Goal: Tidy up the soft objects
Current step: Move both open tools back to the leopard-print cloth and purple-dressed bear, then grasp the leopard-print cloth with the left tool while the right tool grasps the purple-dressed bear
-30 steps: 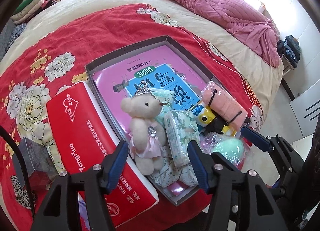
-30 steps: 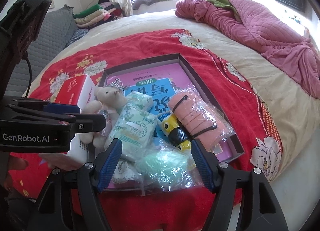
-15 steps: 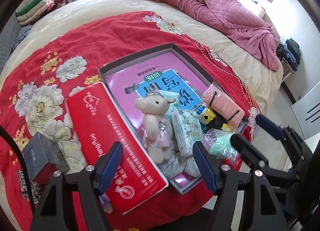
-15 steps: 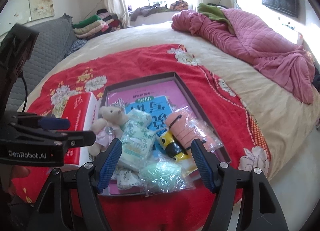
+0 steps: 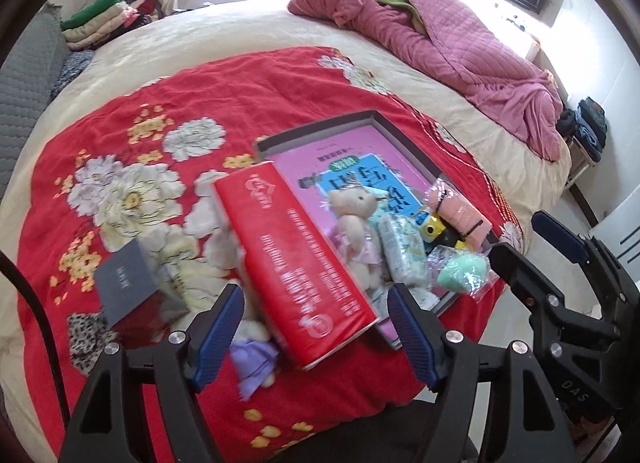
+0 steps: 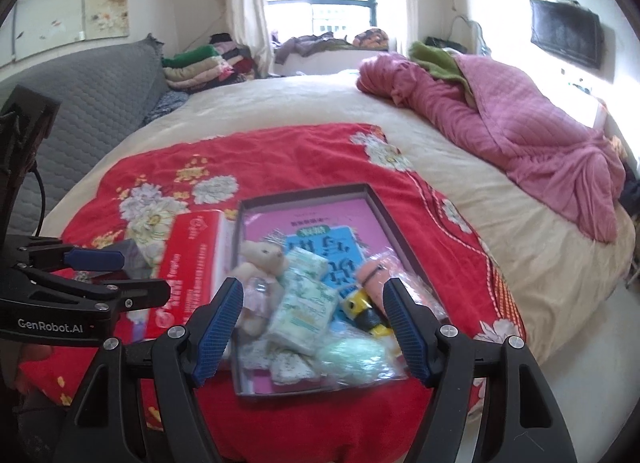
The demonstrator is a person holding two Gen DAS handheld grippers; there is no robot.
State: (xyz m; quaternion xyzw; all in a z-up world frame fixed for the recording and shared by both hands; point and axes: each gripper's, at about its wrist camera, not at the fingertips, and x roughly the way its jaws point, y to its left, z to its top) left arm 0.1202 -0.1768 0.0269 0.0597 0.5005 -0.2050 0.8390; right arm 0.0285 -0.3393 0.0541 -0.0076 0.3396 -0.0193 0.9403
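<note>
A grey tray [image 5: 316, 129] [image 6: 304, 193] on the red flowered blanket holds a pink book, a beige teddy bear [image 5: 354, 215] [image 6: 260, 263], green-white tissue packs [image 5: 402, 247] [image 6: 304, 303], a wrapped pink towel roll [image 5: 460, 211] [image 6: 374, 271], a yellow toy [image 5: 432, 229] and a bagged green puff [image 5: 462, 273] [image 6: 352, 355]. A red tissue pack [image 5: 296, 255] [image 6: 192, 259] lies along the tray's left side. My left gripper [image 5: 315, 297] [image 6: 136, 275] hangs open above that pack's near end, holding nothing. My right gripper [image 6: 313, 287] [image 5: 518, 235] is open and empty above the tray's near end.
A small plush in purple [image 5: 256, 359] pokes out from under the red pack. A grey box [image 5: 124, 283] lies to its left. A pink quilt [image 5: 440, 43] is heaped at the far right, folded clothes [image 5: 108, 23] at the far left. The bed's edge drops off right of the tray.
Both grippers have risen and drawn back from the tray, so more of the bed shows. The left gripper has shifted from over the teddy bear to over the red pack, its jaws a little wider.
</note>
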